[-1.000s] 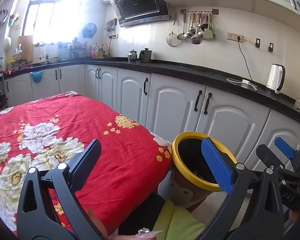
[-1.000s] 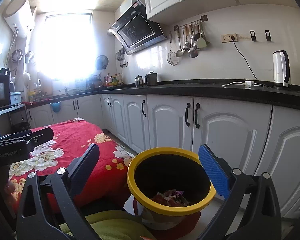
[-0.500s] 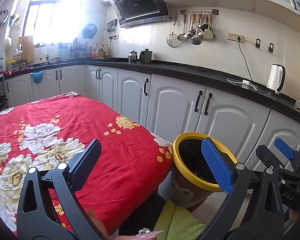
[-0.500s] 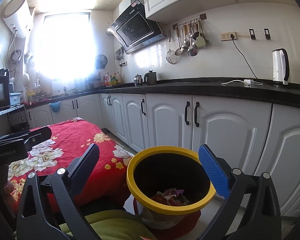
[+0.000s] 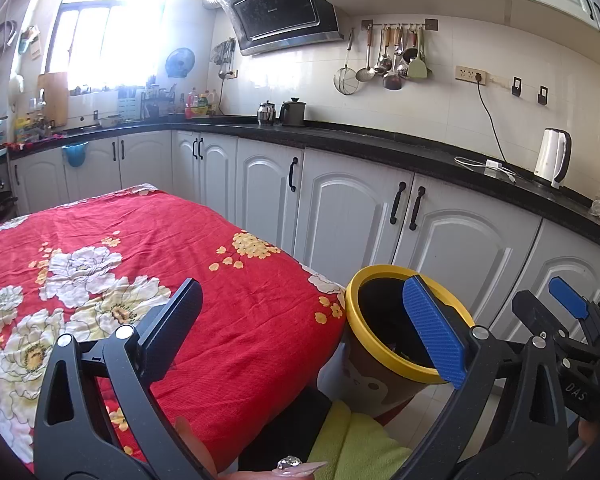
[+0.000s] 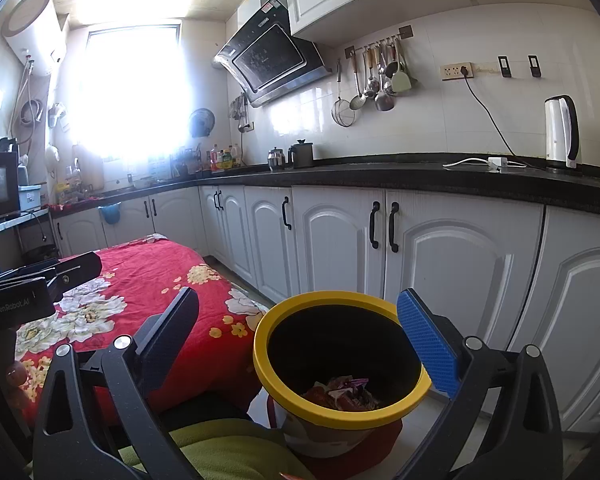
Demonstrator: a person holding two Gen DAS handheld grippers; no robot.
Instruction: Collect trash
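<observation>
Plainly, both claws gape empty; left claw point(image 6: 40, 280) housing reads "GenRobot.AI", right claw point(image 6: 300, 328).

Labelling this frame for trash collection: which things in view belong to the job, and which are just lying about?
Job:
- bin with yellow rim
- wrappers inside it
- left hand-held gripper, open
- right hand-held gripper, open

Lying about:
- red flowered cloth
- kettle
- hanging utensils
- pots
- bottles
</observation>
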